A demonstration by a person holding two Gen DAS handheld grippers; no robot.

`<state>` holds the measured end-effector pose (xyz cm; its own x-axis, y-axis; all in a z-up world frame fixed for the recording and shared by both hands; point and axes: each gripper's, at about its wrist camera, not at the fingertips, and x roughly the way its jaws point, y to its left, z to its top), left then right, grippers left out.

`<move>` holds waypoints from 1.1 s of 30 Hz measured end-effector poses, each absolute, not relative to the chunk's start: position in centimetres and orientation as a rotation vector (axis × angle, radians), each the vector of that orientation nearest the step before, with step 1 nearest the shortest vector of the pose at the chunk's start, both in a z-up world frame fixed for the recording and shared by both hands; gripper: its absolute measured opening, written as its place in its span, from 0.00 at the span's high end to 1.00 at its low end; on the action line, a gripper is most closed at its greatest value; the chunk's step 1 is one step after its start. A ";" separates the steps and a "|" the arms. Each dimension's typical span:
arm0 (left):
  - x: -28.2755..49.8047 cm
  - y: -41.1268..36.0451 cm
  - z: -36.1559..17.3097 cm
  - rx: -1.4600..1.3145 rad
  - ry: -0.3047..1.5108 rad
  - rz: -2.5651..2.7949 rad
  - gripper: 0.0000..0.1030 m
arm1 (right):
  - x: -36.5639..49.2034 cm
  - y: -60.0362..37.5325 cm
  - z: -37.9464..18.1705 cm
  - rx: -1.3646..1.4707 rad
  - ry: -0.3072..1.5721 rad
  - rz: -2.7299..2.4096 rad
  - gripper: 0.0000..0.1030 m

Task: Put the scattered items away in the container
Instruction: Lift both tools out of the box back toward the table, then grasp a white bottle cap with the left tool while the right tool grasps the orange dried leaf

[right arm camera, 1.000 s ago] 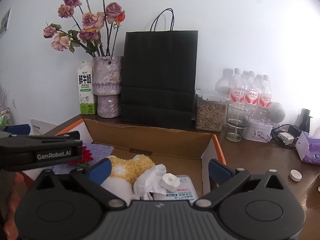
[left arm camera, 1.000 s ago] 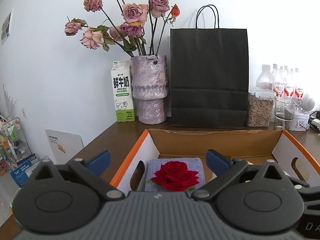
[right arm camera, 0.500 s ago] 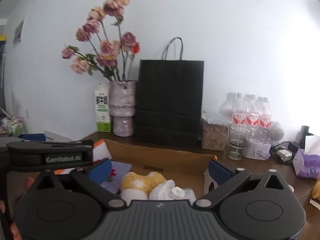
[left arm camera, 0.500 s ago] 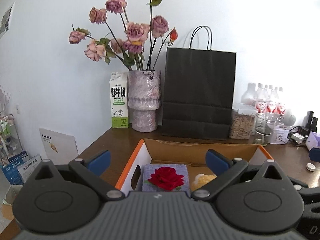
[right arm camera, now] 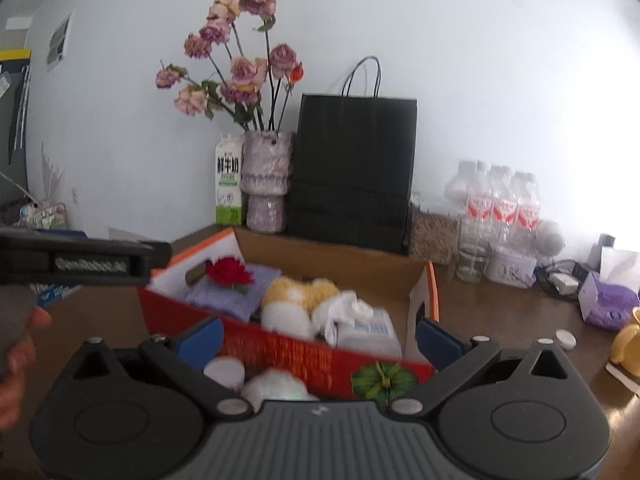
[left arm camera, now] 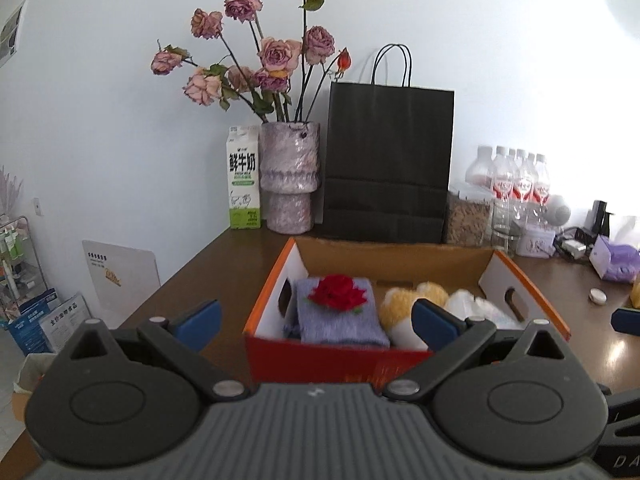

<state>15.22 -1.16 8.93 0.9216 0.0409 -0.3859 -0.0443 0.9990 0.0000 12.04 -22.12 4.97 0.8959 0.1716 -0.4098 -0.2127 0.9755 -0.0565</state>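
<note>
**Meanwhile, both grippers hang open over a filled box**

Behind the cardboard box (left arm camera: 390, 254), along the white wall in the upper half of both views, stand a green-and-white milk carton (left arm camera: 243, 178), a mottled mauve vase (left arm camera: 289, 178) of dried pink roses (left arm camera: 256, 56), and a matte black paper bag (left arm camera: 388, 160) with cord handles. At centre right sit clear water bottles (left arm camera: 516, 180), a jar of grain (left arm camera: 468, 216) and a glass (right arm camera: 470, 266); at the far right edge lies a purple tissue pack (left arm camera: 614, 258), with a small white cap (left arm camera: 597, 296) on the brown wooden table (left arm camera: 216, 264).

The box has an orange rim, a red front and oval handle cut-outs. Inside it, from left to right in the frame, lie a folded grey-blue knitted cloth (left arm camera: 340, 316) bearing a red fabric rose (left arm camera: 338, 296), a fluffy yellow-and-white plush (right arm camera: 300, 300), crumpled white tissue (right arm camera: 340, 310) and a white packet (right arm camera: 370, 332).

Low in the right wrist view, in front of the box, sit two blurred white round items (right arm camera: 250, 378) and a green leafy thing (right arm camera: 382, 378), between the fingers of the right gripper (right arm camera: 318, 338).

The left gripper (left arm camera: 316, 320) points level at the box front, blue pads spread wide with nothing between them. The right gripper is equally wide apart and grips nothing. At the left edge of the right wrist view, a hand (right arm camera: 18, 356) holds the left tool.
</note>
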 end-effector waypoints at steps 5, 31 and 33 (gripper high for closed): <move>13.3 -0.4 7.8 -0.005 0.436 0.049 0.00 | 10.3 -22.8 3.3 -0.107 0.458 0.193 0.00; 10.5 1.5 2.0 0.048 0.636 0.041 0.00 | 8.7 -26.5 -2.7 -0.085 0.644 0.106 0.00; 10.7 1.3 1.6 0.057 0.649 0.038 0.00 | 8.9 -26.5 -3.0 -0.089 0.651 0.105 0.00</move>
